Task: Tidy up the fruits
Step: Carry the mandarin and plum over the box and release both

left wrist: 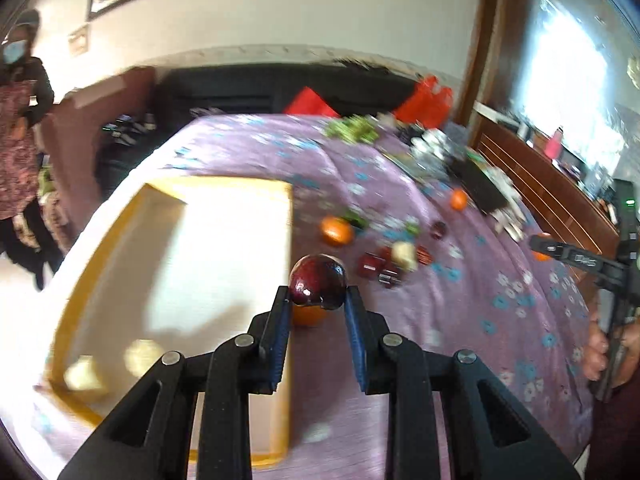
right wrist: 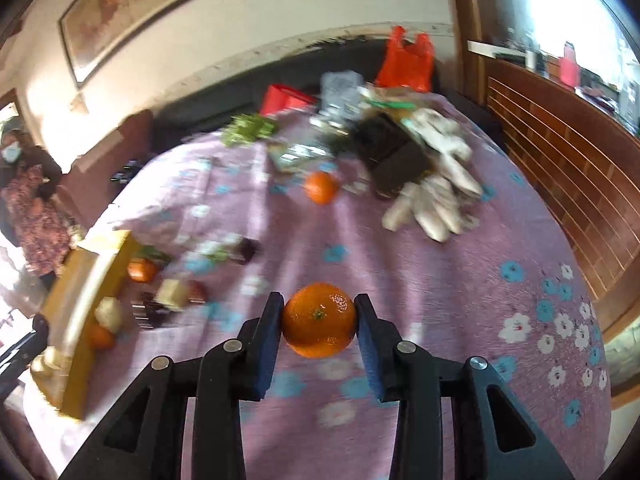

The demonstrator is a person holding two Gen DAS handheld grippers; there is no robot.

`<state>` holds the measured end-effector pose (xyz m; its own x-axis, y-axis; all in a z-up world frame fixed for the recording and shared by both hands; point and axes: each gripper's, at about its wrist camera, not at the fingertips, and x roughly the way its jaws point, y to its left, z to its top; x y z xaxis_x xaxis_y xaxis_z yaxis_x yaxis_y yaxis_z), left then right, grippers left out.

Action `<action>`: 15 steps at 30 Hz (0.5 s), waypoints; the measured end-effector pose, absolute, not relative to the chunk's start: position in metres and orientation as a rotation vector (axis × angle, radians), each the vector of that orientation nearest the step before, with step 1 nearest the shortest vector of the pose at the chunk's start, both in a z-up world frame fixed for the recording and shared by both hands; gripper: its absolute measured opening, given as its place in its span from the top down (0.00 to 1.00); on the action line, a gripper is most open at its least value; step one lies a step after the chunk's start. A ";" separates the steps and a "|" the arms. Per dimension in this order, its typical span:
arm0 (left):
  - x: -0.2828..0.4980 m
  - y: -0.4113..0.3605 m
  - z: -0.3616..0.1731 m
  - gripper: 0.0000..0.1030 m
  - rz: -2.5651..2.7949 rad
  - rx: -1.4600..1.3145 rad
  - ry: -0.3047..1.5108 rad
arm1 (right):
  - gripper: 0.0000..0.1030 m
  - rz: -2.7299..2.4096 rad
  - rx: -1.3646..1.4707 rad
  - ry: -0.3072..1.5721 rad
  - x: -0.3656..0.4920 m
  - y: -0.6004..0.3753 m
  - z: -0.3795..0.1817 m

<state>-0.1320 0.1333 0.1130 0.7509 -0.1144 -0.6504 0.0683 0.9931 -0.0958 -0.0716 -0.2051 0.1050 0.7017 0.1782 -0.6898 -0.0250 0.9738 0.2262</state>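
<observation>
My left gripper (left wrist: pixel 317 295) is shut on a dark red apple (left wrist: pixel 318 285) and holds it above the right edge of a yellow-rimmed tray (left wrist: pixel 286 240). An orange (left wrist: pixel 307 315) lies on the cloth under it. Two pale fruits (left wrist: pixel 140 358) lie in the tray's near corner. My right gripper (right wrist: pixel 319 316) is shut on an orange (right wrist: pixel 319 319) above the purple flowered cloth (right wrist: pixel 440 280). More oranges (left wrist: pixel 337 230), dark red fruits (left wrist: pixel 372 266) and a pale fruit (left wrist: pixel 404 255) lie right of the tray. The tray (right wrist: pixel 100 280) shows at the left of the right wrist view.
Another orange (right wrist: pixel 321 187) lies farther back. White gloves (right wrist: pixel 436 200), a dark box (right wrist: pixel 396 156), green produce (right wrist: pixel 250 128) and red bags (right wrist: pixel 406 62) crowd the far end. A wooden cabinet (right wrist: pixel 560 168) stands on the right. A person (left wrist: pixel 20 120) stands at the left.
</observation>
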 end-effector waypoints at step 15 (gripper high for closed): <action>-0.113 0.277 0.124 0.75 0.106 -0.125 0.742 | 0.61 0.592 0.023 0.780 -0.078 0.041 0.180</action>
